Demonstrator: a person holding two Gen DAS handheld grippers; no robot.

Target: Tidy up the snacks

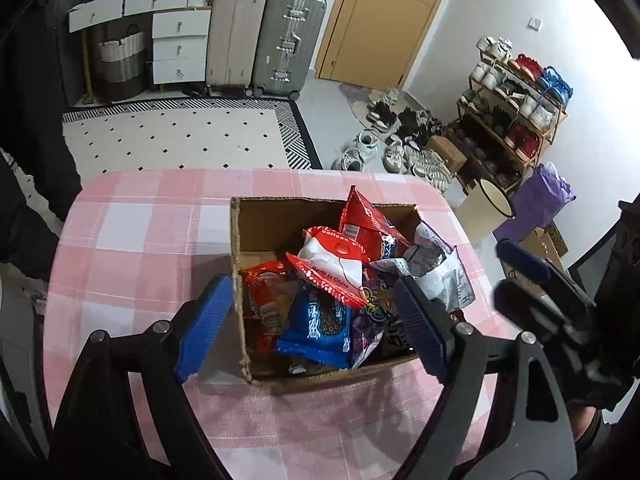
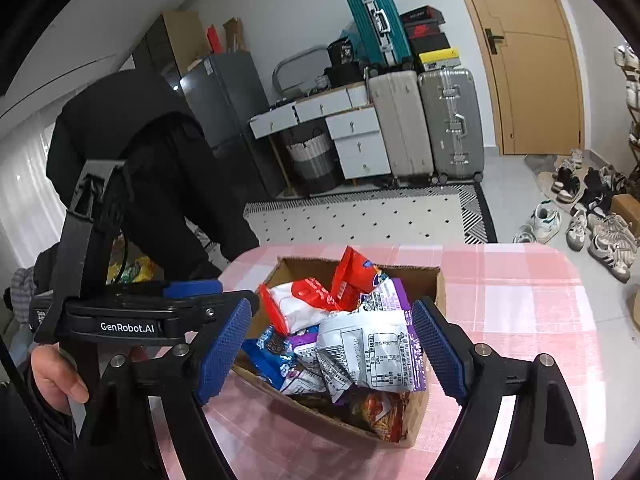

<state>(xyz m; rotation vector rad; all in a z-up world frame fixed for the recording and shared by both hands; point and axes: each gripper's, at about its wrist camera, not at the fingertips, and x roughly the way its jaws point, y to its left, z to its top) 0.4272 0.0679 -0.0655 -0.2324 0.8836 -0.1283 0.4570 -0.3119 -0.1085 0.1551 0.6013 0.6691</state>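
Observation:
An open cardboard box (image 1: 240,240) (image 2: 412,274) stands on the pink checked table (image 1: 140,232) (image 2: 520,300), heaped with snack packets. Among them are a white-and-red packet (image 1: 332,260) (image 2: 300,304), a blue one (image 1: 320,328) (image 2: 268,352), an upright red one (image 1: 360,216) (image 2: 352,276) and a silver-and-purple one (image 1: 436,276) (image 2: 372,344). My left gripper (image 1: 312,326) (image 2: 192,292) is open, one pad outside the box's left wall and the other above the snacks. My right gripper (image 2: 332,350) (image 1: 524,276) is open over the silver-and-purple packet, with its pads not pressing on it.
Beyond the table lie a dotted rug (image 1: 180,136), suitcases (image 1: 280,40) and drawers (image 1: 180,44) by the wall. Shoes (image 1: 400,148), a shoe rack (image 1: 516,108) and a bin (image 1: 488,204) stand to the right. A person's hand (image 2: 56,376) and dark sleeve (image 2: 160,168) fill the left.

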